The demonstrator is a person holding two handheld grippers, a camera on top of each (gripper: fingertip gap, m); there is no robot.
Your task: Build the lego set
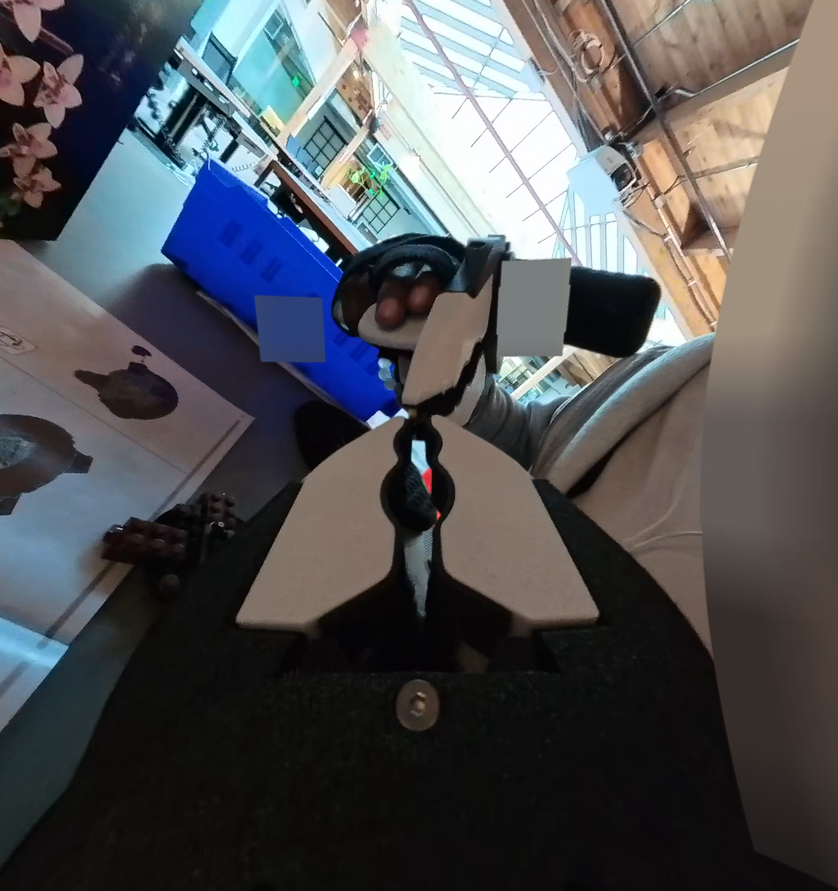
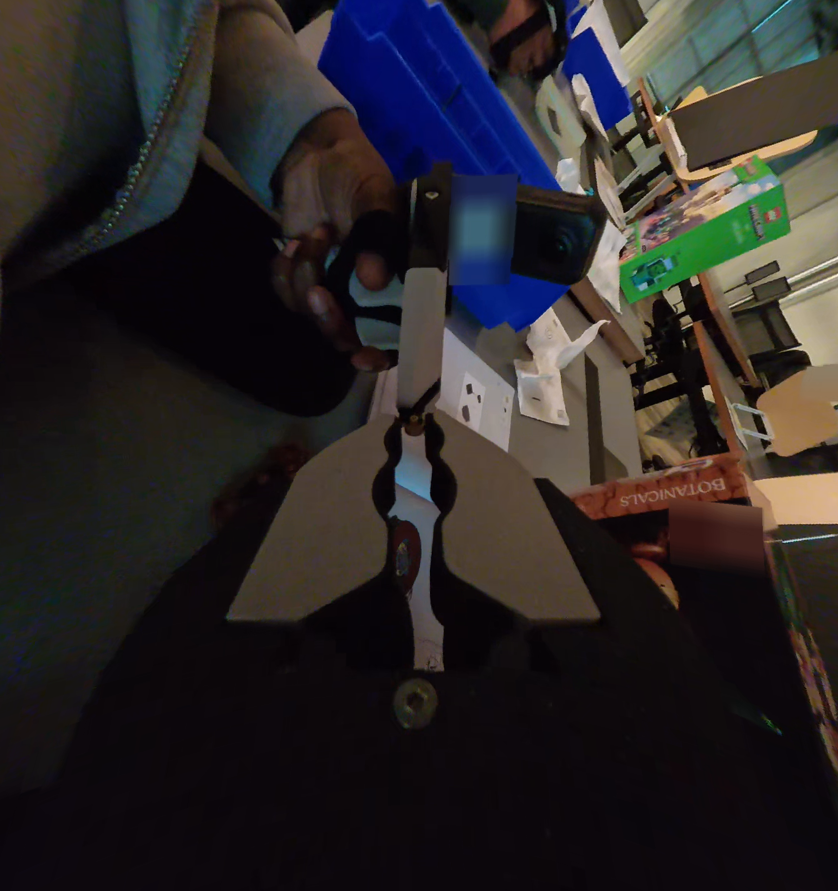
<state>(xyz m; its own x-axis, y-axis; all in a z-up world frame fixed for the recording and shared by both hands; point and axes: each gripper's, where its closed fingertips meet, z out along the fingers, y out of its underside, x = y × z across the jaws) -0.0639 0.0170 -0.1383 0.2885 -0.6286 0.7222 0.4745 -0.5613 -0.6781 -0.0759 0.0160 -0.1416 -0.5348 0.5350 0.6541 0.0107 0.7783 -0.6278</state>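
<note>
Above the grey surface (image 2: 576, 385), the right gripper (image 2: 413, 429) is pinching a tiny brown brick piece (image 2: 413, 423) at its narrowly parted fingers, the left gripper's (image 1: 414, 424) nearly closed fingers are touching its top, and it is looking light, rigid and easily dropped.

Ahead of left tongs: we saw the right gripper (image 1: 414, 410) tip to tip with our left gripper (image 1: 414, 418), a small piece (image 1: 413, 412) between them.
Left of left tongs: a booklet (image 1: 93, 385) lay on the table (image 1: 132, 250), bricks (image 1: 175, 535) on it.
Behind: a bin (image 1: 262, 260) stood beyond both grippers.
Right of right tongs: we found a box (image 2: 658, 496) close by.
</note>
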